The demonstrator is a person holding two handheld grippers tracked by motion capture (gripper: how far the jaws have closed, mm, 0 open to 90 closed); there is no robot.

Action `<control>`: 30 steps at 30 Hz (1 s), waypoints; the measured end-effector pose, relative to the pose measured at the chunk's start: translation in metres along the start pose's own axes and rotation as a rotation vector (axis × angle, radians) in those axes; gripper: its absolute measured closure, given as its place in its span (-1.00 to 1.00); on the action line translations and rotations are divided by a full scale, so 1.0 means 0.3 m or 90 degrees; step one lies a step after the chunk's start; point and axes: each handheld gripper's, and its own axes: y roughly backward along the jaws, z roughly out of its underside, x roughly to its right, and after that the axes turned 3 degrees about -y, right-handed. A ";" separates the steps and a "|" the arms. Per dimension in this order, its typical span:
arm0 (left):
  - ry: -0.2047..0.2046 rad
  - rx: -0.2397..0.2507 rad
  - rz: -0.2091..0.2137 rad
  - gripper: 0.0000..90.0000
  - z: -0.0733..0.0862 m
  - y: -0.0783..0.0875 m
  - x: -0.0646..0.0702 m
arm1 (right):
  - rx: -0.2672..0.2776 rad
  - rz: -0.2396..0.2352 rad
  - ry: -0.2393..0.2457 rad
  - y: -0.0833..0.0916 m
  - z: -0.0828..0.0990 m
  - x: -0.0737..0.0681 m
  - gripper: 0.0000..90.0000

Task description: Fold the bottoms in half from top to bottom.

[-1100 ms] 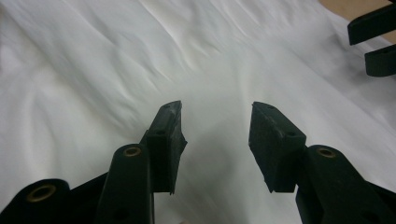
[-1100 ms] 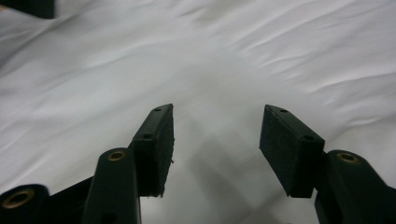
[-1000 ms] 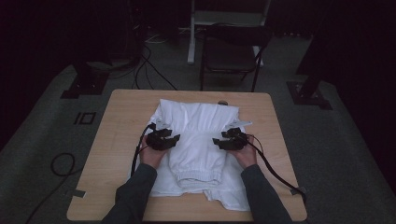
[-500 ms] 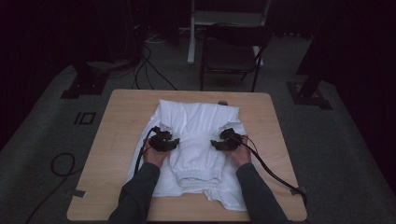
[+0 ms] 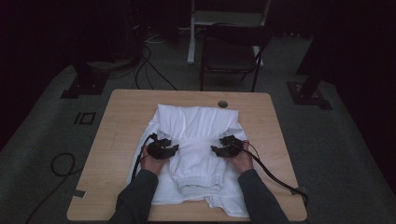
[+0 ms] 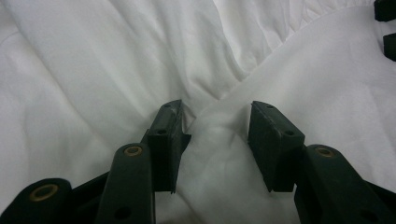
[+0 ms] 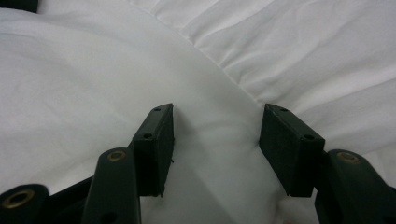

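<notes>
White garment (image 5: 196,140) spread on wooden table (image 5: 121,116), centre, collar end far, ribbed hem or cuff end near, loose fabric trailing to the near right edge. Left gripper (image 5: 169,150) at the garment's left side, held in left hand (image 5: 152,161), cable looping off to the near left. Right gripper (image 5: 218,149) at the garment's right side, held in right hand (image 5: 242,158), cable running toward the near right table corner. Both grippers pointed inward at the folded middle panel, well apart from each other.

Left gripper view: jaws partly apart around a raised fold of white cloth (image 6: 219,135), tips down on the fabric, fold edge running diagonally between them; pads beside the ridge, pressing not evident. Part of the other gripper at the far right edge.

Right gripper view: jaws moderately wide, set down on smooth cloth (image 7: 215,140) at a seam line, fabric lying between them, no pinch visible.

Round grommet hole (image 5: 222,103) at the far side of the table; dark chair (image 5: 233,51) beyond.
</notes>
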 end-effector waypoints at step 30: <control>-0.010 -0.016 0.033 0.22 0.033 0.120 0.064 | -0.044 -0.033 0.038 0.097 0.061 -0.060 0.17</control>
